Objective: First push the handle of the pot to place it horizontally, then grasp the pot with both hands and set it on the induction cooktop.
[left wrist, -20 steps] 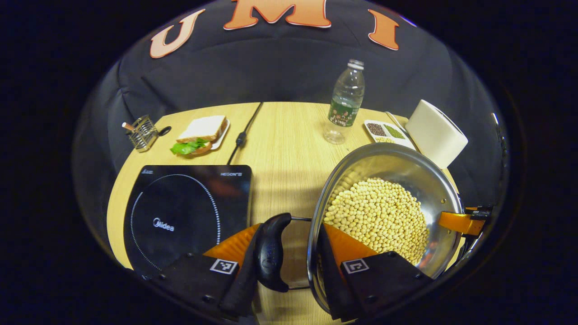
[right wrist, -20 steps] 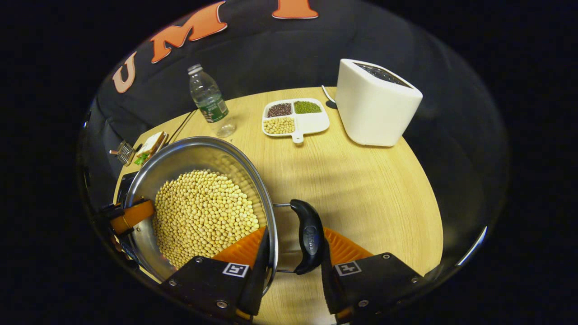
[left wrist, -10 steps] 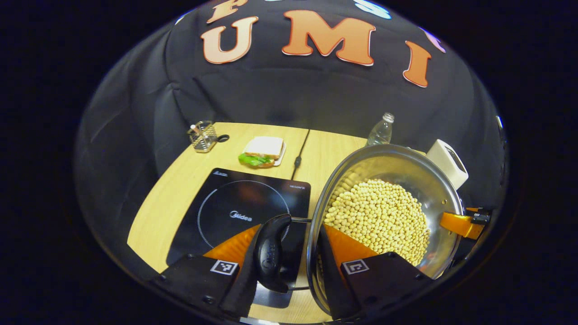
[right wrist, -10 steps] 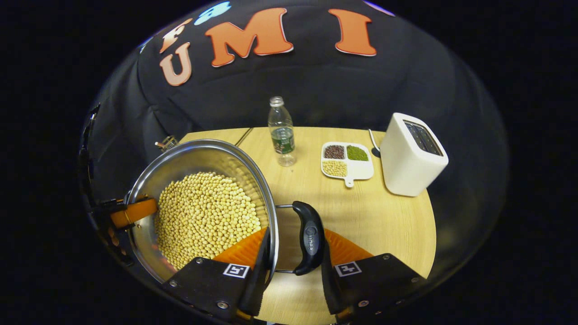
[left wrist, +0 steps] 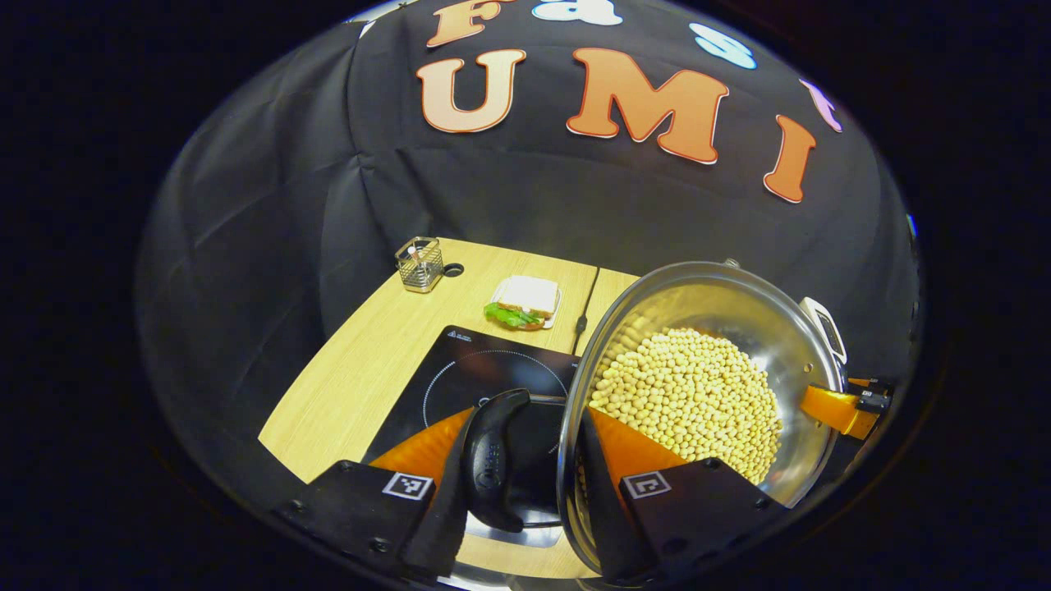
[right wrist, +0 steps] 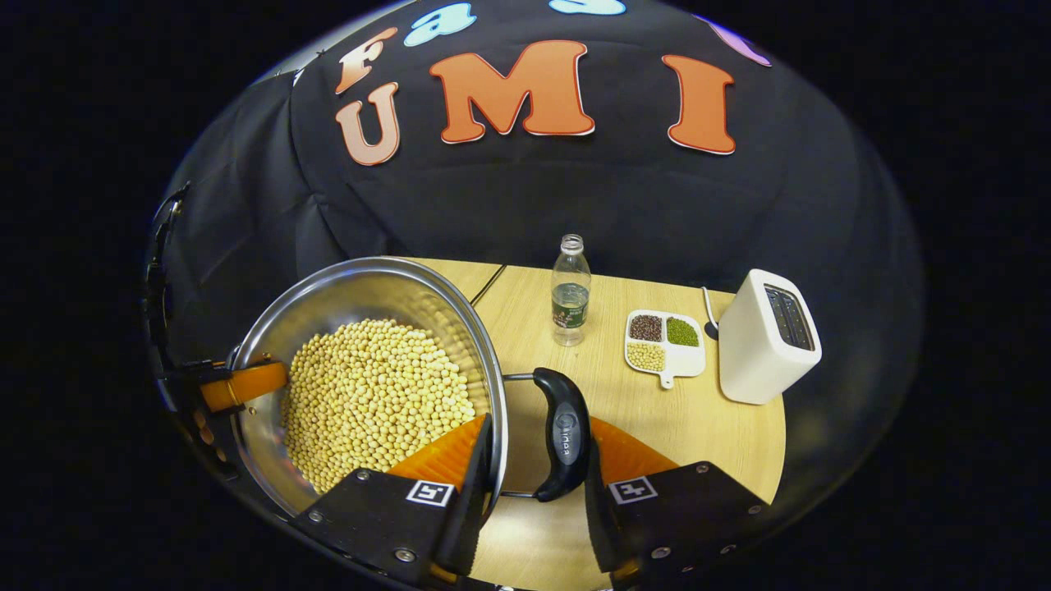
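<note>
**What I count from the pot outward**

I count one pot (left wrist: pixel 714 328), heaped with more beans (left wrist: pixel 690 398) than I can number, and two black handles on it, one on each side (left wrist: pixel 493 460) (right wrist: pixel 562 431). Left of the pot lies one induction cooktop (left wrist: pixel 468 377). Beyond that sit one sandwich (left wrist: pixel 525 300) and one wire holder (left wrist: pixel 419 264). Right of the pot stand one bottle (right wrist: pixel 570 291), one divided dish (right wrist: pixel 665 341) with three bean portions, and one white toaster (right wrist: pixel 764 336). One desk (right wrist: pixel 698 427) carries them.

Bottle (right wrist: pixel 570 289), toaster (right wrist: pixel 767 336), sandwich (left wrist: pixel 525 299) (perhaps lettuce).
</note>
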The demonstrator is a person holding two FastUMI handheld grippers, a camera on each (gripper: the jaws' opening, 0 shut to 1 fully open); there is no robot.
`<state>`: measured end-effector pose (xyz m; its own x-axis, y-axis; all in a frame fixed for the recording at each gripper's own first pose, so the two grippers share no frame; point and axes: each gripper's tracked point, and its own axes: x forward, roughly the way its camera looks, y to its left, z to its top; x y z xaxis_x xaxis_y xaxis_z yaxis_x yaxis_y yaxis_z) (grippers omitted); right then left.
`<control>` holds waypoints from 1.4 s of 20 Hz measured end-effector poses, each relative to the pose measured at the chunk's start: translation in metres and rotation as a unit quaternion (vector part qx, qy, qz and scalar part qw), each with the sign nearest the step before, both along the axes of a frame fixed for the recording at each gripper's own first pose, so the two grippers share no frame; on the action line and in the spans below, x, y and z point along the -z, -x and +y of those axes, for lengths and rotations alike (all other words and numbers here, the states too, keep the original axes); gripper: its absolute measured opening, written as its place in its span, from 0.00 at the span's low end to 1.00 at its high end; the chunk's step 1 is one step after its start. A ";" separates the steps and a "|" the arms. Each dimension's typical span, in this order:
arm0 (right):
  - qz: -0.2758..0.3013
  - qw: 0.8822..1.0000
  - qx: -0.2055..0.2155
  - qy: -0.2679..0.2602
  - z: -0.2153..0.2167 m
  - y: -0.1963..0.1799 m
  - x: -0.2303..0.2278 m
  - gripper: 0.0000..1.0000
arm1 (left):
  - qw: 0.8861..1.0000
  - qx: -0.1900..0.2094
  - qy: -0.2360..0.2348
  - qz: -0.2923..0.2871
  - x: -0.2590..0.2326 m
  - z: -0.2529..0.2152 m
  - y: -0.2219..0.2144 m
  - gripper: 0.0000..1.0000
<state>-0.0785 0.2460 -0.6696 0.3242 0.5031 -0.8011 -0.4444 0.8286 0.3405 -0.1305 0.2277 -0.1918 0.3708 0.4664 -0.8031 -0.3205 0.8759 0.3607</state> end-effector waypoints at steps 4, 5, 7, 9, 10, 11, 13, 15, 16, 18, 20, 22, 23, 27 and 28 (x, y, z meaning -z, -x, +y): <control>-0.002 1.000 0.007 -0.004 -0.004 0.002 -0.015 0.54 | 1.000 0.005 0.000 0.004 -0.013 0.049 -0.022 0.70; 0.000 1.000 0.007 -0.003 -0.010 0.002 -0.013 0.54 | 1.000 0.006 -0.002 0.005 -0.016 0.063 -0.027 0.70; 0.002 1.000 0.007 -0.005 -0.012 0.002 -0.006 0.54 | 1.000 0.009 -0.007 0.005 -0.025 0.088 -0.034 0.68; 0.004 1.000 0.007 -0.005 -0.017 0.002 0.000 0.54 | 1.000 0.009 -0.008 0.005 -0.027 0.116 -0.039 0.70; 0.004 1.000 0.006 -0.003 -0.018 0.002 0.000 0.49 | 1.000 0.009 -0.007 0.007 -0.026 0.127 -0.039 0.70; 0.006 1.000 0.005 0.000 -0.020 0.001 -0.002 0.54 | 1.000 0.010 -0.007 0.008 -0.025 0.138 -0.040 0.68; 0.009 1.000 0.005 0.005 -0.021 -0.001 -0.004 0.54 | 1.000 0.007 0.000 0.011 -0.019 0.158 -0.043 0.70; 0.017 1.000 0.004 0.013 -0.020 -0.002 -0.006 0.54 | 1.000 0.008 0.004 0.018 -0.007 0.175 -0.045 0.69; 0.020 1.000 0.005 0.018 -0.021 -0.003 -0.007 0.55 | 1.000 0.008 0.006 0.021 -0.002 0.182 -0.043 0.69; 0.024 0.999 0.006 0.026 -0.021 -0.005 -0.008 0.54 | 1.000 0.004 0.012 0.024 0.008 0.191 -0.041 0.70; 0.030 0.999 0.006 0.033 -0.022 -0.008 -0.010 0.50 | 0.999 0.003 0.018 0.028 0.022 0.200 -0.039 0.70; 0.034 0.999 0.003 0.042 -0.021 -0.008 -0.015 0.54 | 0.999 -0.005 0.026 0.033 0.037 0.208 -0.037 0.70; 0.035 0.998 0.000 0.048 -0.019 -0.012 -0.017 0.54 | 0.999 -0.011 0.031 0.037 0.043 0.210 -0.034 0.70; 0.041 0.998 -0.005 0.052 -0.016 -0.013 -0.016 0.55 | 0.998 -0.021 0.036 0.037 0.061 0.221 -0.029 0.70; 0.048 0.997 -0.007 0.056 -0.017 -0.010 -0.013 0.54 | 0.998 -0.023 0.037 0.037 0.062 0.219 -0.026 0.70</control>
